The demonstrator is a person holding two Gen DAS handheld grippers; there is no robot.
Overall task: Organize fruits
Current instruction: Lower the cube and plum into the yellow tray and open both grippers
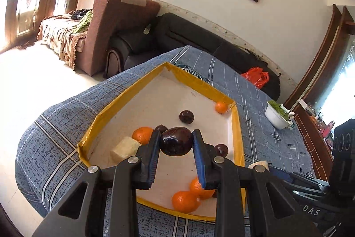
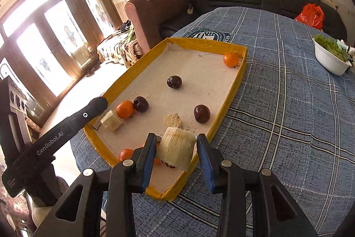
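Observation:
A yellow-rimmed tray point(image 1: 88, 134) point(image 2: 230, 94) with a white floor lies on a blue checked cloth. My left gripper point(image 1: 176, 141) is shut on a dark purple plum point(image 1: 176, 141) and holds it above the tray. My right gripper point(image 2: 175, 148) is shut on a pale fibrous loofah piece point(image 2: 176, 148) over the tray's near corner. Oranges point(image 1: 143, 134) point(image 2: 125, 109), more plums point(image 1: 186, 116) point(image 2: 201, 113) and a second pale block point(image 1: 124, 148) point(image 2: 111, 121) lie in the tray. One orange point(image 2: 231, 59) sits in the far corner.
A white bowl of greens point(image 2: 330, 57) point(image 1: 278, 114) stands on the cloth right of the tray. Sofas and a red bag point(image 2: 310, 16) lie behind the table. The left gripper's body point(image 2: 66, 126) reaches in from the left.

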